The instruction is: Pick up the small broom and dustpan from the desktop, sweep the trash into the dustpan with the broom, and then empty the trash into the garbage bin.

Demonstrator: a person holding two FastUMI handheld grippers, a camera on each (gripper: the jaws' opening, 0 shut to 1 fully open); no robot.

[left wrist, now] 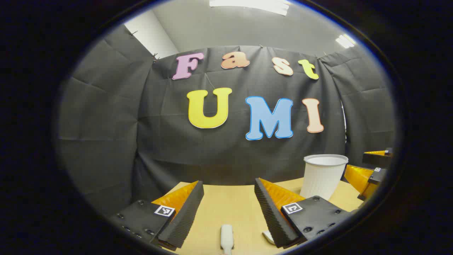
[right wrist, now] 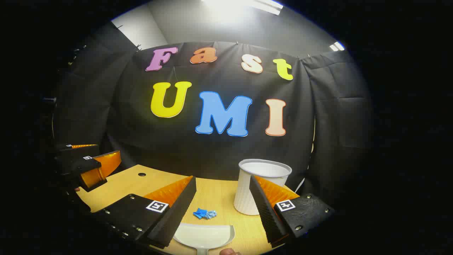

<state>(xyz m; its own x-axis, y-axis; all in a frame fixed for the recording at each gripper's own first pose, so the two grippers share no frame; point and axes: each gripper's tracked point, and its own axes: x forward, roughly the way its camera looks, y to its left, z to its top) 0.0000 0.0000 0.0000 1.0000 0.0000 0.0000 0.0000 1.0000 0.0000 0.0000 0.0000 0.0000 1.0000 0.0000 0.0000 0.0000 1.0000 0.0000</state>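
L gripper [left wrist: 228, 207] is held spread, nothing pinched; a white handle [left wrist: 226, 239], judged the broom's, lies on the desktop [left wrist: 230, 202] directly below and between its fingers, long axis along the view. R gripper [right wrist: 223, 203] is likewise spread over the dustpan [right wrist: 203, 234], with blue trash [right wrist: 204, 213] just beyond and the white bin [right wrist: 260, 186] to the right.

A wooden table [right wrist: 219, 194] fills the lower part of both views, its top a pale yellow grain. Near its far left corner in the right gripper view sits 1 small round hole [right wrist: 142, 174]. Behind the table hangs creased black cloth [left wrist: 106, 117]. Above it, a grey ceiling carries bright strip lights [left wrist: 251, 4], with a white wall [left wrist: 150, 35] at the upper left.
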